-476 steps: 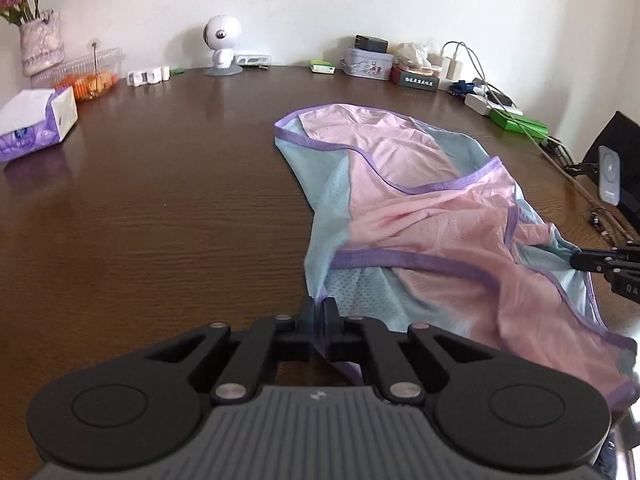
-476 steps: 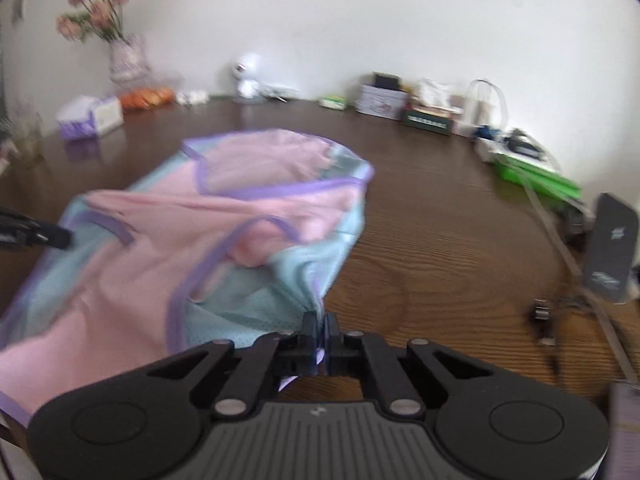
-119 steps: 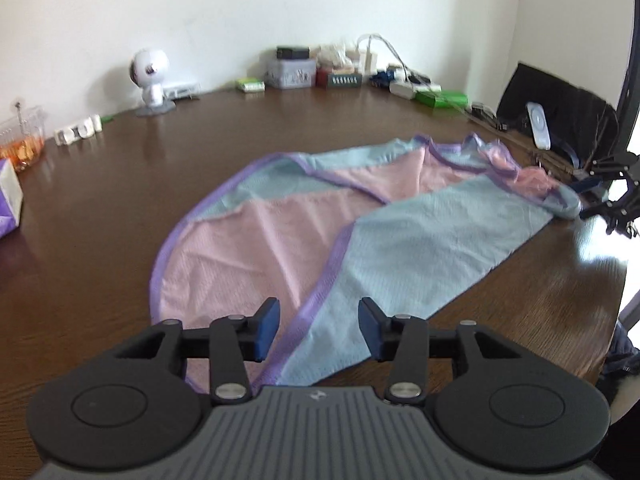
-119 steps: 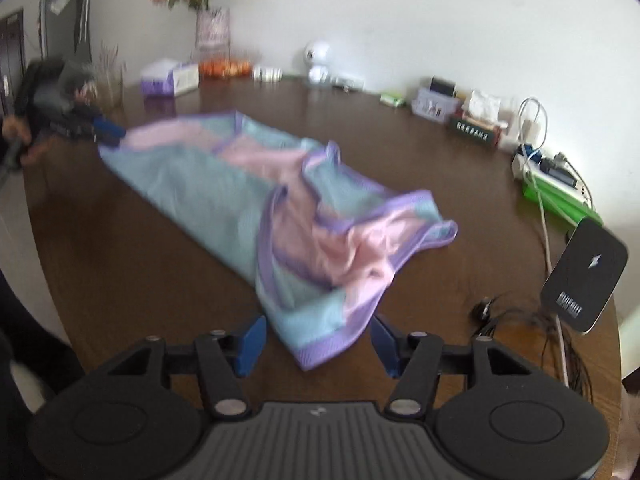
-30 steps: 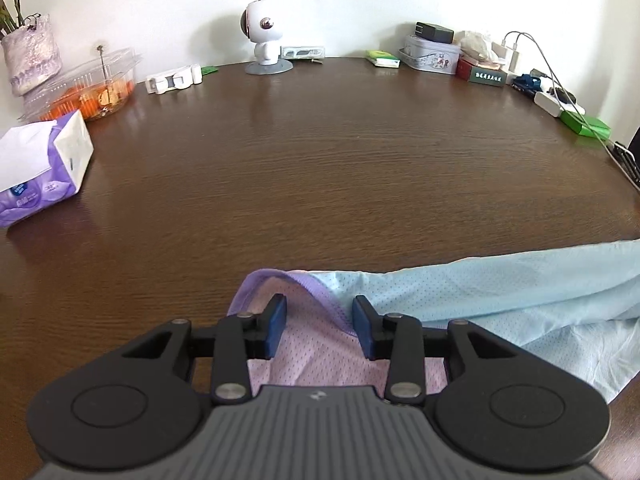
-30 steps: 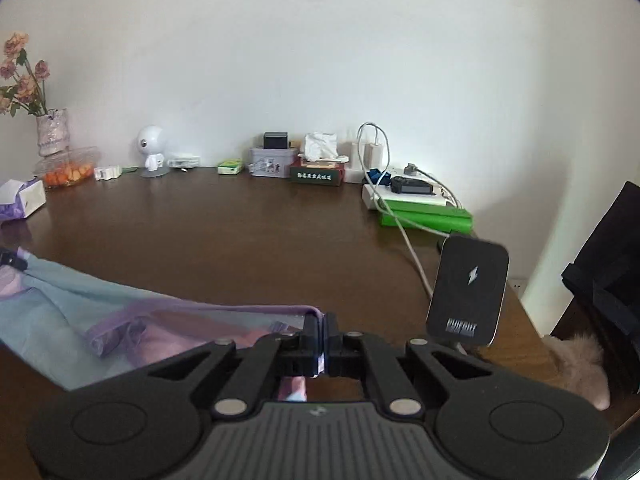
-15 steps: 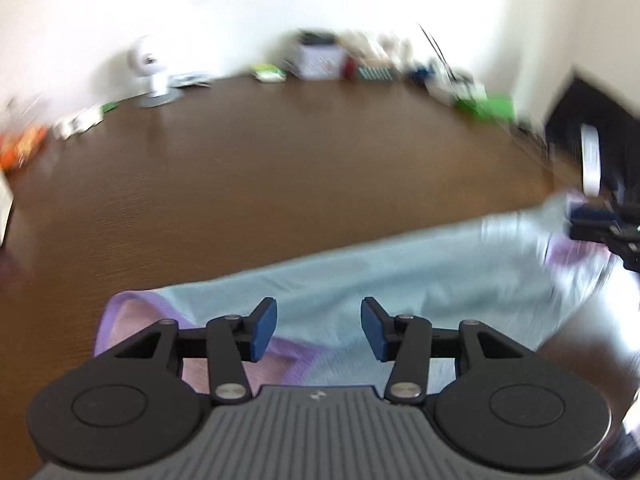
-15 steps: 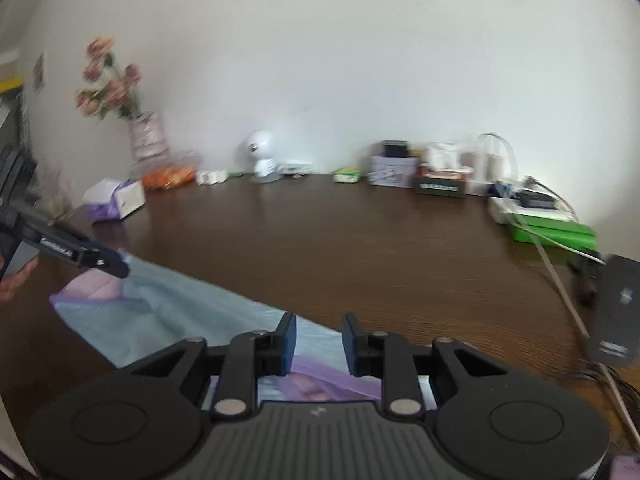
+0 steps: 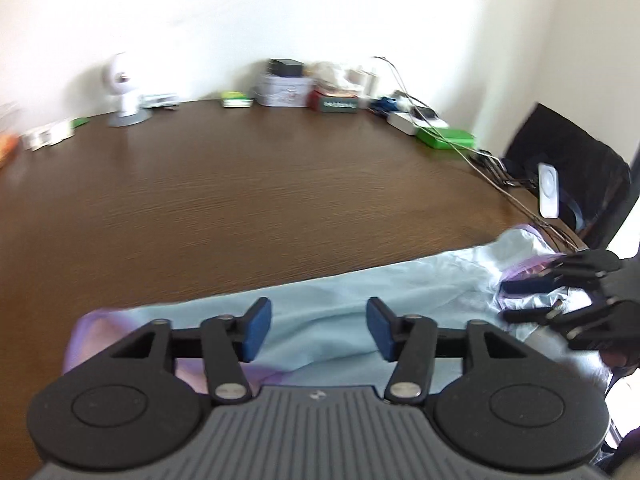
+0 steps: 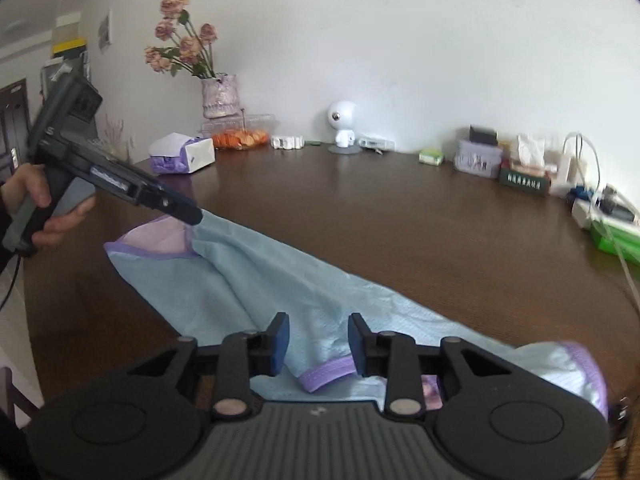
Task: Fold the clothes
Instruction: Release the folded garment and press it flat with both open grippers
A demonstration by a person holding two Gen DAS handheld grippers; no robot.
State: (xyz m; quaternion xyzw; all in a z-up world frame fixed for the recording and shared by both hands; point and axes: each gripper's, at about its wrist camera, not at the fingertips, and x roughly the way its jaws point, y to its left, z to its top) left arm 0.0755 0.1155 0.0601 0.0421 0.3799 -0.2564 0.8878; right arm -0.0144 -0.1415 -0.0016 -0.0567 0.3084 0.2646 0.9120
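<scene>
A light blue and pink garment with purple trim point(image 9: 332, 300) lies folded into a long strip along the near edge of the brown table point(image 9: 240, 192). It also shows in the right wrist view point(image 10: 280, 280). My left gripper point(image 9: 316, 326) is open above the strip's left part and holds nothing. It shows in the right wrist view point(image 10: 188, 214) at the pink end. My right gripper point(image 10: 316, 342) is open over the strip's purple-trimmed right end and holds nothing. It shows in the left wrist view point(image 9: 532, 298) at the far right.
Along the table's far edge stand a vase of flowers point(image 10: 218, 94), a tissue box point(image 10: 182, 156), a clear tub of orange food point(image 10: 240, 130), a white robot figure point(image 10: 342, 126), tins and boxes point(image 10: 478, 160), a green box point(image 9: 446, 138) and cables point(image 9: 480, 156). A black chair point(image 9: 568, 188) is at the right.
Both grippers have opened wider and pulled back over the folded strip. One second ago my right gripper was shut on the purple edge; it has let go.
</scene>
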